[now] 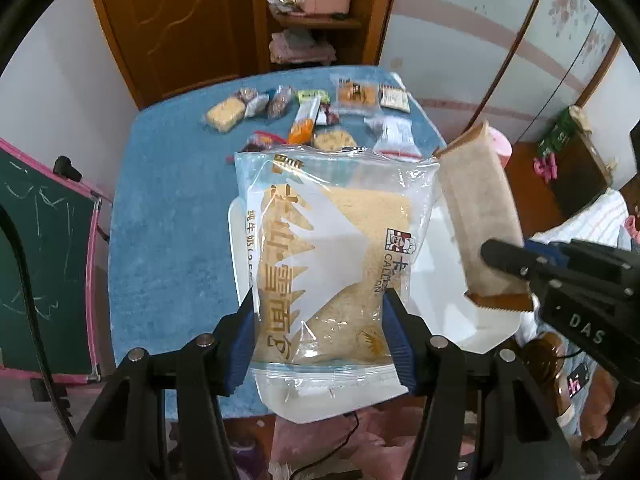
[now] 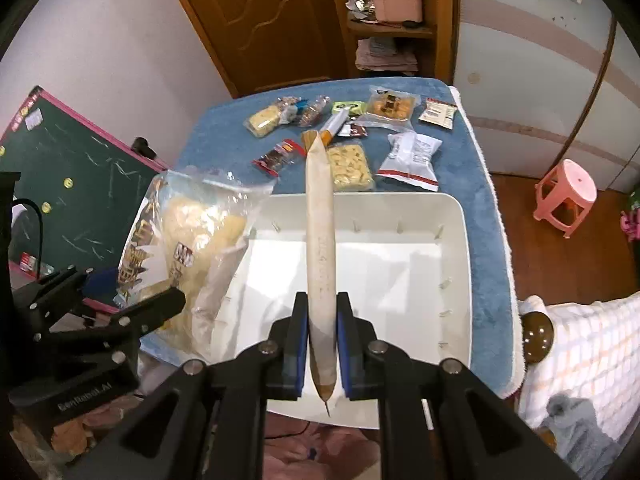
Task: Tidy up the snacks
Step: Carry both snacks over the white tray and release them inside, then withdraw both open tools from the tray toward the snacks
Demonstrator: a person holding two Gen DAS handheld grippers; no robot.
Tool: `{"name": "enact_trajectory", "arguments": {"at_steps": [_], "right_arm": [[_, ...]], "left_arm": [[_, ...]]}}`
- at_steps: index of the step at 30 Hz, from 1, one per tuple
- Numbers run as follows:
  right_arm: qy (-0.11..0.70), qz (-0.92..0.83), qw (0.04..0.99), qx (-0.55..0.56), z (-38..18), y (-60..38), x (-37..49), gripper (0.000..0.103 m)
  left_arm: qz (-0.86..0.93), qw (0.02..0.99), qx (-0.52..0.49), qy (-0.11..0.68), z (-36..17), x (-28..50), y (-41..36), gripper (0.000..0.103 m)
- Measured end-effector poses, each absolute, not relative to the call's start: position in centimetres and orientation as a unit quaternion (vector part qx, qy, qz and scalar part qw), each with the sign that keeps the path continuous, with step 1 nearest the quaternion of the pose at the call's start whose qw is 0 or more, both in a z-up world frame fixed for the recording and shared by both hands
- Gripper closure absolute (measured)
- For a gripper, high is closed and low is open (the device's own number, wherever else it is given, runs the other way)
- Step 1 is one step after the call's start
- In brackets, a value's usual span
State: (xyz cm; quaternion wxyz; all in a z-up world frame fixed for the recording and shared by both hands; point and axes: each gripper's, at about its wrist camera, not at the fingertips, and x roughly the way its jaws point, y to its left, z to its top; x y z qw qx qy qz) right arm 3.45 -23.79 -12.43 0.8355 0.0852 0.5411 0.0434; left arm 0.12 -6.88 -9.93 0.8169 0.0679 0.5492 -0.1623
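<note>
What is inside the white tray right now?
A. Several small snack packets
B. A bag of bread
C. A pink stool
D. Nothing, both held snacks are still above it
D: the right wrist view shows the white tray bare inside, while the bread bag and the thin brown packet are each held in a gripper above it.
</note>
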Motion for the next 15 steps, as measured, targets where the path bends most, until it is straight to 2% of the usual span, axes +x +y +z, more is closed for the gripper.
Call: {"name": "enact_trajectory", "arguments": {"at_steps": [3,5,6,7,8,9,10,15], "right_arm": [[0.537,0.029,0.840,0.074,-12.2,-23.6,2.9,0.089],[0.530,0.017,0.846,0.061,-11.9,-23.4,2.7,0.076],[0.524,0.011,0.850,0.056,-11.7,-23.3,2.4,0.062],[0.518,0.008,0.853,0.053,-11.5,-23.3,2.2,0.051],[0.510,0.006,0.859,0.051,-11.2,-23.2,2.0,0.048],[0.504,0.006,0.862,0.052,-11.0,-23.2,1.8,0.045],[0.501,0.007,0.864,0.054,-10.8,-23.3,1.7,0.045],[0.489,0.003,0.871,0.054,-10.0,-23.6,1.3,0.045]], "left_arm": [[-0.157,0.807,0.077,0.564,-10.9,-0.3,-7.2,0.041],[-0.155,0.802,0.084,0.571,-11.3,-0.3,-7.3,0.039],[-0.156,0.801,0.085,0.571,-11.3,-0.3,-7.3,0.036],[-0.158,0.803,0.084,0.569,-11.1,-0.3,-7.3,0.029],[-0.162,0.808,0.082,0.561,-10.7,-0.5,-7.4,0.024],[-0.162,0.812,0.082,0.554,-10.3,-0.4,-7.3,0.016],[-0.164,0.819,0.080,0.544,-9.8,-0.5,-7.4,0.013],[-0.165,0.834,0.083,0.520,-8.1,-0.8,-7.7,0.013]]}}
